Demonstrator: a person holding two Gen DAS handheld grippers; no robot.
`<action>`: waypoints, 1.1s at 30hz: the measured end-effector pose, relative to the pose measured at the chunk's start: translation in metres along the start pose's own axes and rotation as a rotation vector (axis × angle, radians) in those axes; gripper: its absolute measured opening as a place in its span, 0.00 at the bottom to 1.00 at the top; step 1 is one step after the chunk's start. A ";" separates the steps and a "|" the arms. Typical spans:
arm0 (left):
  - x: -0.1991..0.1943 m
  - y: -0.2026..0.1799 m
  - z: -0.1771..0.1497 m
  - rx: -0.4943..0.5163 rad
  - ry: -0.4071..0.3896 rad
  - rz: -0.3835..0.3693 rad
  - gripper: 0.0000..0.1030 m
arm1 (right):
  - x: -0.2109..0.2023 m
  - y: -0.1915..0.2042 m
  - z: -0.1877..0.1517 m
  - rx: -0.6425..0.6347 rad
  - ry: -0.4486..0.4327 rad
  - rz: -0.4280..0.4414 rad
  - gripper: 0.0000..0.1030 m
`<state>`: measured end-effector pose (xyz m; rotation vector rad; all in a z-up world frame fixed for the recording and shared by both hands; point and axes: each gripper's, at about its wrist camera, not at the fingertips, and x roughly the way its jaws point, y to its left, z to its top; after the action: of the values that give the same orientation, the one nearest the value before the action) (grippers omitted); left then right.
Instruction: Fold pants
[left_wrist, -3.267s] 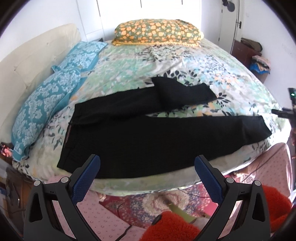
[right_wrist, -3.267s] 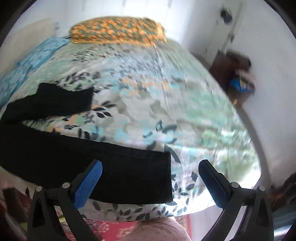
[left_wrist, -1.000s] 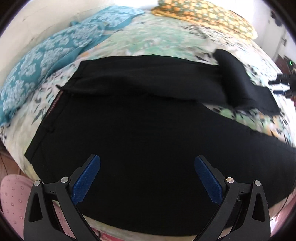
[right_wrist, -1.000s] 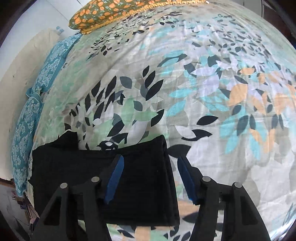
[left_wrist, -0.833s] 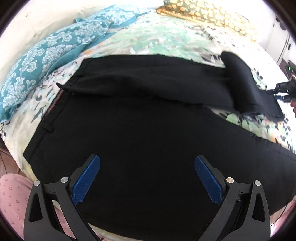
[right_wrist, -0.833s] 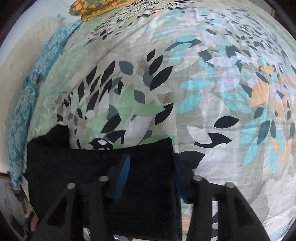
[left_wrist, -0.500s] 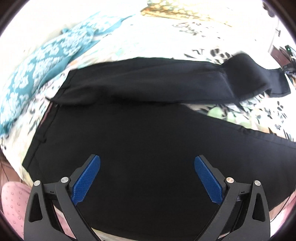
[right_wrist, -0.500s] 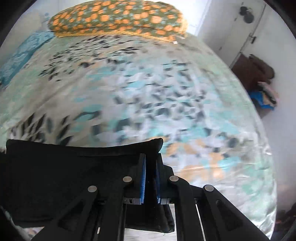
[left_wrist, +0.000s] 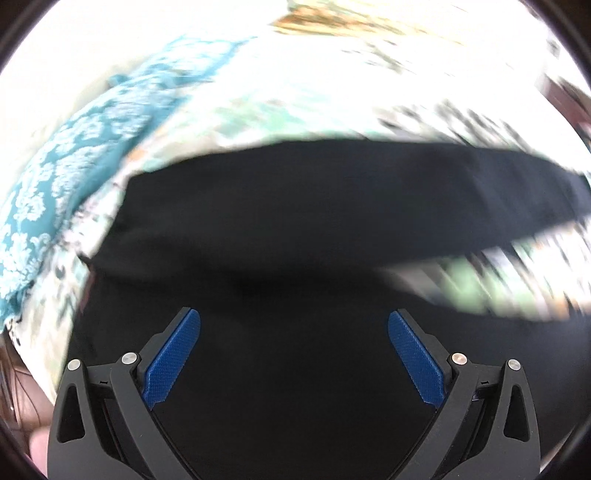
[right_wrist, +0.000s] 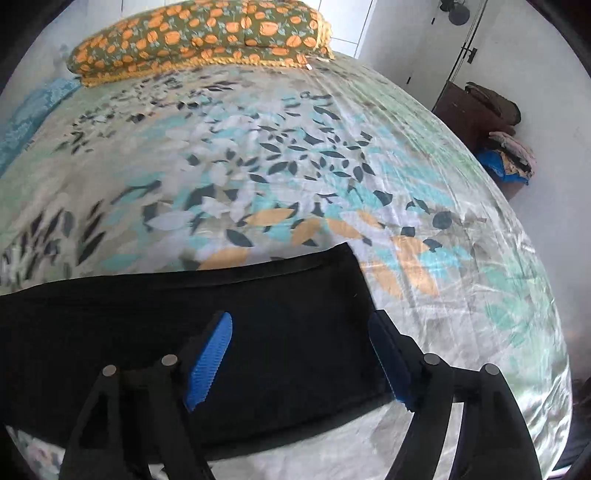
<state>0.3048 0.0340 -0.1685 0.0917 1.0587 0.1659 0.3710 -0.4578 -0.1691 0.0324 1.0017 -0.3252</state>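
Note:
Black pants (left_wrist: 295, 258) lie spread on a bed with a leaf-patterned cover (right_wrist: 295, 166). The left wrist view is blurred; my left gripper (left_wrist: 293, 358) hovers open over the wide hip part, nothing between its blue pads (left_wrist: 171, 358). The far leg runs straight to the right. In the right wrist view that leg's hem end (right_wrist: 295, 314) lies flat on the cover. My right gripper (right_wrist: 301, 354) is above the hem with its jaws opening; the cloth lies below them, not pinched.
An orange-patterned pillow (right_wrist: 199, 33) lies at the head of the bed, teal pillows (left_wrist: 74, 147) along the left side. A dark cabinet with piled clothes (right_wrist: 491, 125) stands by the white wall on the right.
The right gripper shut on the far leg's folded hem, pulled it out straight to the right, then opened and let it go. The left gripper shifted over the hips and stayed open.

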 end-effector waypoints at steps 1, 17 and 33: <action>0.016 0.016 0.015 -0.033 -0.006 0.043 0.99 | -0.020 0.004 -0.013 0.010 -0.022 0.037 0.74; -0.016 0.064 -0.033 -0.237 -0.017 -0.073 0.99 | -0.171 0.092 -0.237 0.133 0.016 0.351 0.89; -0.010 -0.028 -0.118 0.045 0.056 -0.146 1.00 | -0.130 0.197 -0.288 -0.215 0.055 0.273 1.00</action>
<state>0.1997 0.0037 -0.2214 0.0503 1.1214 0.0122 0.1258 -0.1868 -0.2407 -0.0170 1.0679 0.0345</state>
